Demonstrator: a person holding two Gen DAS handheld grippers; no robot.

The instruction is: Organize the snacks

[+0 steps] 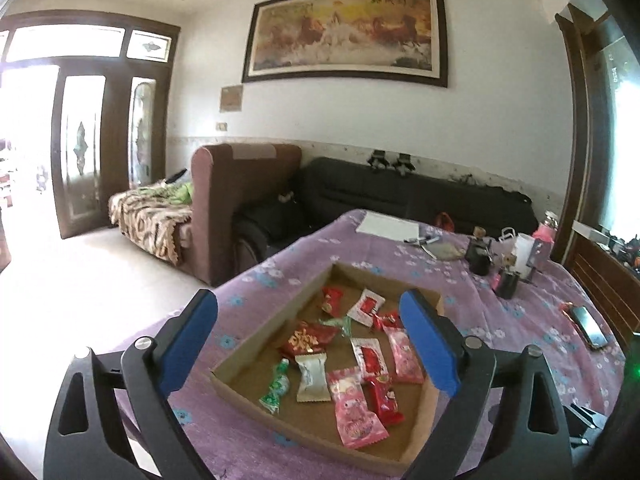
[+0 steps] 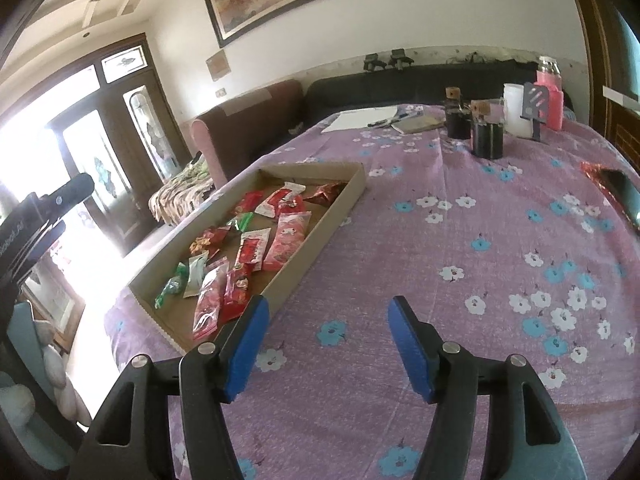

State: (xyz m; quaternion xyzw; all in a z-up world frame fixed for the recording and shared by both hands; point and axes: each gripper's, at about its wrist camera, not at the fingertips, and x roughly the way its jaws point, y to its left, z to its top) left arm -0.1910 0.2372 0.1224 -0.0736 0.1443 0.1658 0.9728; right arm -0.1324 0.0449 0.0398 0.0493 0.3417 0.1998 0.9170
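A shallow cardboard tray (image 1: 360, 274) lies on the purple flowered tablecloth (image 2: 460, 240) near the table's left edge. It holds several wrapped snacks: pink packets (image 1: 356, 412), a red packet (image 1: 384, 400), a white packet (image 1: 312, 378), a green candy (image 1: 276, 388) and a red-and-gold packet (image 1: 308, 340). My left gripper (image 1: 308, 300) hovers above the near end of the tray, open wide, with nothing between its blue pads. My right gripper (image 2: 329, 302) is open over bare cloth just right of the tray (image 2: 340, 204), and it is empty too.
At the table's far side stand two dark jars (image 2: 486, 136), a white cup (image 2: 516, 112), a pink bottle (image 2: 550, 92), and papers with pens (image 2: 368, 118). A phone (image 2: 624, 196) lies at the right edge. Sofas (image 1: 248, 184) and open floor lie left of the table.
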